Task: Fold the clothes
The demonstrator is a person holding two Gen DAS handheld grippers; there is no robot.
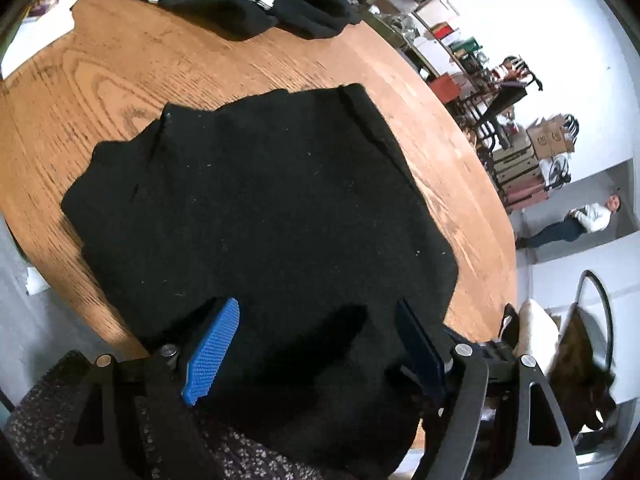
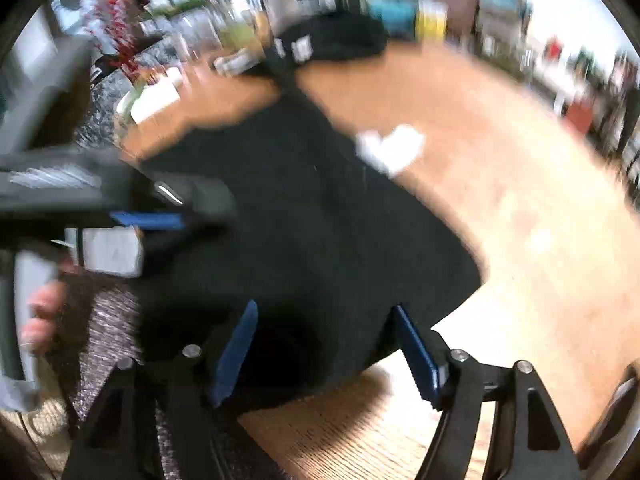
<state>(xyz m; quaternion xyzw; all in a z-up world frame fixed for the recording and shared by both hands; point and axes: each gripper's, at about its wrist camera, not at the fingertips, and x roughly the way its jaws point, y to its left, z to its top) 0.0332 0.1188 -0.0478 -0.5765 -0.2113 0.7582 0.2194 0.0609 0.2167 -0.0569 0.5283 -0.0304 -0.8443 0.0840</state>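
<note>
On the round wooden bench (image 1: pixel 120 92), a black fleece garment (image 1: pixel 256 208) is seen partly folded at the near edge, both sets of fingers (image 1: pixel 316 350) (image 2: pixel 326 354) spread open over it, while a black striped pile (image 1: pixel 256 4) at the far edge is judged still unfolded.

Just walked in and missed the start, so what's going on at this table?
A person is folding clothes with a gripper in each hand. A black garment lies on the wooden table. The left gripper and right gripper both stand open over its near edge, gripping nothing. More black clothes lie at the far side.
</note>
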